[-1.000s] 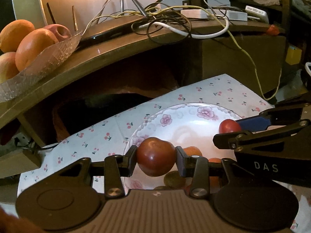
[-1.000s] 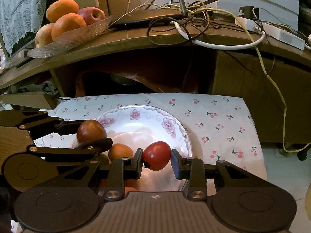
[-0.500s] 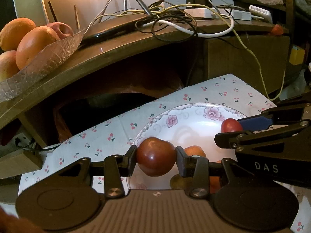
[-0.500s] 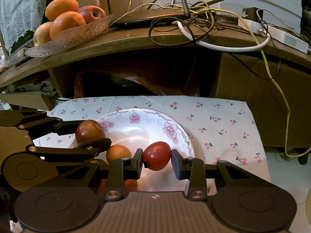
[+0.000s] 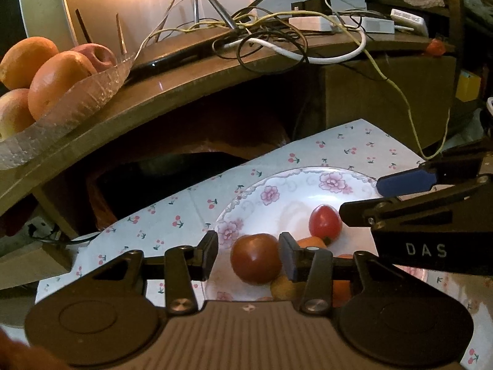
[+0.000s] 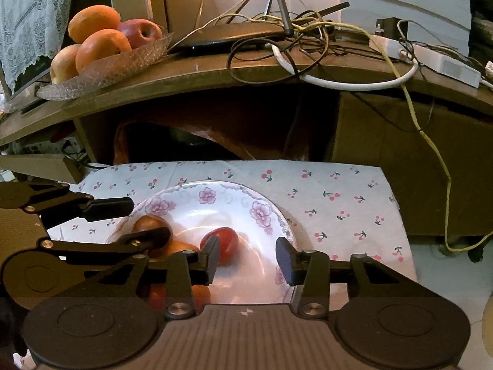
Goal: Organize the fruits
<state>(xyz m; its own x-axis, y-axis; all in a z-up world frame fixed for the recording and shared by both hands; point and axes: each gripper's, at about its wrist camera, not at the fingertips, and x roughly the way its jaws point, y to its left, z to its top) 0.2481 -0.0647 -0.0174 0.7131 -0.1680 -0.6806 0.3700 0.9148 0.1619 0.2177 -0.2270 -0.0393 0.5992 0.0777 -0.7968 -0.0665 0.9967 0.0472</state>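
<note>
Now both your claws have sprung open: left claw [image 5: 248, 254] and right claw [image 6: 246, 257] have dropped their tomatoes, seemingly settled on the plate [image 6: 271, 212], so regrasp

Both wrist cameras sit low and close over the floral plate [image 5: 308, 175] [image 6: 234, 189], facing the wooden shelf [image 5: 185, 83] [image 6: 215, 74]; each view catches the other gripper at its frame edge.

One plate [image 5: 308, 174], perhaps five fruits; one glass bowl [image 6: 123, 61].
</note>
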